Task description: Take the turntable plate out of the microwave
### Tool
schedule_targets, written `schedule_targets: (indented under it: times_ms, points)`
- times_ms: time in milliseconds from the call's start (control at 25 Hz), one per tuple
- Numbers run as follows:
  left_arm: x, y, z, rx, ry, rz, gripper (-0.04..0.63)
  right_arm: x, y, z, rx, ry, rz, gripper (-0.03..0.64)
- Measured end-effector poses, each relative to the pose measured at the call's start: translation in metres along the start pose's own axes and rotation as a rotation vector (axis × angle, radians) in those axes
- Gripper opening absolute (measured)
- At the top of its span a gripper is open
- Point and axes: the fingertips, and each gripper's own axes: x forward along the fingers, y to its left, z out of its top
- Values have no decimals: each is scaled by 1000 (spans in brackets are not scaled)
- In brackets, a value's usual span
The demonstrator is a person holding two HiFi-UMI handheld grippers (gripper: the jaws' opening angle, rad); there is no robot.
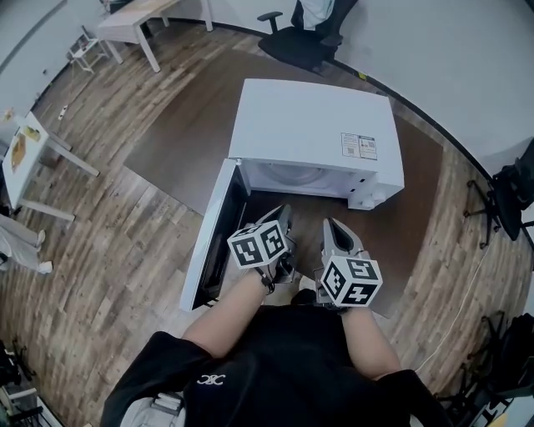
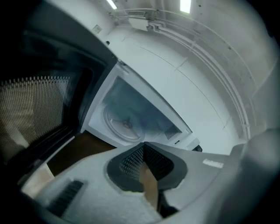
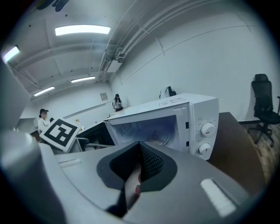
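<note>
A white microwave [image 1: 313, 133] stands on the floor with its door [image 1: 213, 233] swung open to the left. The round glass turntable plate [image 2: 122, 124] lies flat inside the cavity, and in the head view only its front rim [image 1: 294, 176] shows. My left gripper [image 1: 284, 221] hovers in front of the opening with its jaws shut and nothing between them. Beside it, my right gripper [image 1: 335, 232] points at the opening, also shut and empty. In the right gripper view the cavity [image 3: 146, 127] and the two control knobs [image 3: 206, 138] lie just ahead.
The microwave sits on a brown mat [image 1: 188, 142] over wood flooring. A black office chair [image 1: 304, 37] and a light table [image 1: 133, 21] stand at the back, a small white table [image 1: 25, 158] at the left, and dark stands and cables [image 1: 509, 196] at the right.
</note>
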Motion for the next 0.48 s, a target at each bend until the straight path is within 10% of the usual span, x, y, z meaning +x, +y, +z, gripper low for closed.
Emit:
schedule_targets:
  times_ms: [480]
  points:
    - [63,56,-2,-434,-164,1,11,17,-50,-20,-32,96,11,9]
